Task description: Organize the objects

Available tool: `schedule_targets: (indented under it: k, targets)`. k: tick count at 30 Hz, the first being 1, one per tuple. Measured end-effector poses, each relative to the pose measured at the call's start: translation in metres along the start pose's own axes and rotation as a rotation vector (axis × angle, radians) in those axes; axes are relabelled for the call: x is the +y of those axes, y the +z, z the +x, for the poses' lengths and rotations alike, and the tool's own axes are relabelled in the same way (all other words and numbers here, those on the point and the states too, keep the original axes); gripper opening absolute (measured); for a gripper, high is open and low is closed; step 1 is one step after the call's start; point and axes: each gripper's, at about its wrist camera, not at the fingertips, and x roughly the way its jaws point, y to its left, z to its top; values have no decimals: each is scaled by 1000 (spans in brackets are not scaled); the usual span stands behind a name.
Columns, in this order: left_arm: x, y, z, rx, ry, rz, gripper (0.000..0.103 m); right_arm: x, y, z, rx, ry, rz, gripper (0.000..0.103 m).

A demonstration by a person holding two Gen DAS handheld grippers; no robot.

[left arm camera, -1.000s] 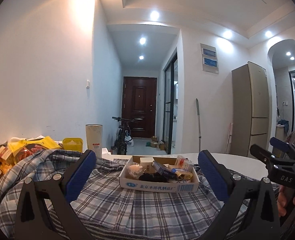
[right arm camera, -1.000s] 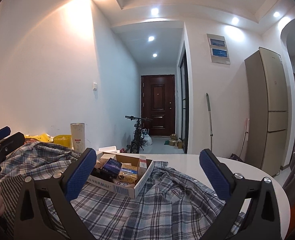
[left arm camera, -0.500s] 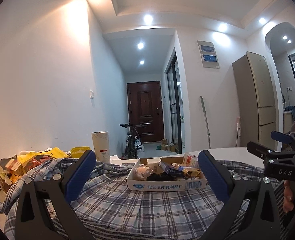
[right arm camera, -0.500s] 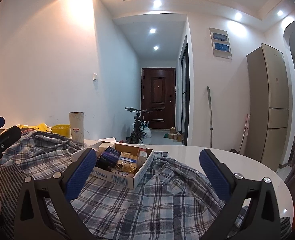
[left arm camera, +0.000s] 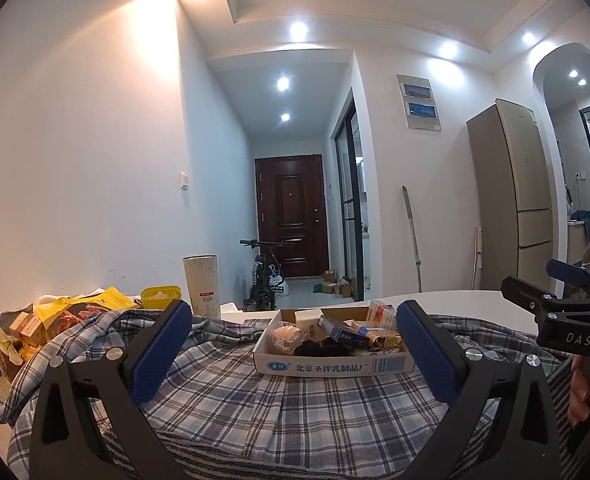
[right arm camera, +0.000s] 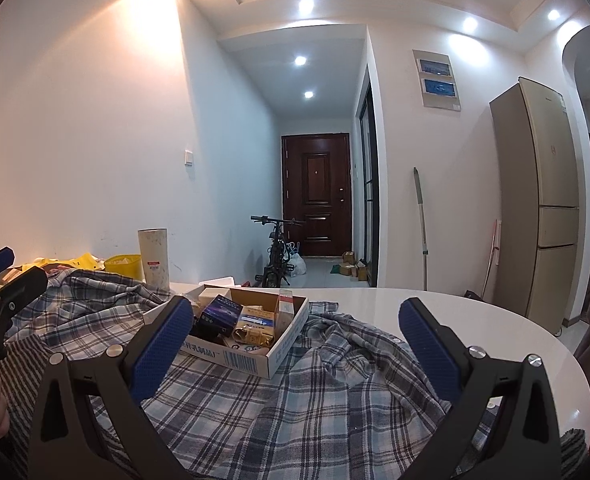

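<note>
A shallow cardboard box (left arm camera: 331, 366) full of small packets and boxes rests on a crumpled blue plaid shirt (left arm camera: 255, 404) on a white round table (right arm camera: 475, 316). The box (right arm camera: 255, 356) and shirt (right arm camera: 315, 408) also show in the right wrist view. My left gripper (left arm camera: 293, 332) is open and empty, its blue pads (left arm camera: 159, 348) spread wide in front of the box. My right gripper (right arm camera: 295, 328) is open and empty, just right of the box; it also shows at the right edge of the left wrist view (left arm camera: 551, 300).
A pile of yellow snack bags (left arm camera: 55, 320), a yellow tub (left arm camera: 161, 297) and a tall cardboard tube (left arm camera: 202, 284) stand at the table's back left by the wall. A bicycle (right arm camera: 277, 254), brown door and tall fridge (right arm camera: 543, 200) lie beyond the table.
Both grippers have tilted upward slightly, so the box and shirt sit lower in view. Both stay open and empty.
</note>
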Motion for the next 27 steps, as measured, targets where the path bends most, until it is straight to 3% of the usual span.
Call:
schedule_targets:
  k: [27]
  targets:
    - [1, 1, 7, 36, 7, -13, 103, -2, -1, 1, 5, -1, 12, 103]
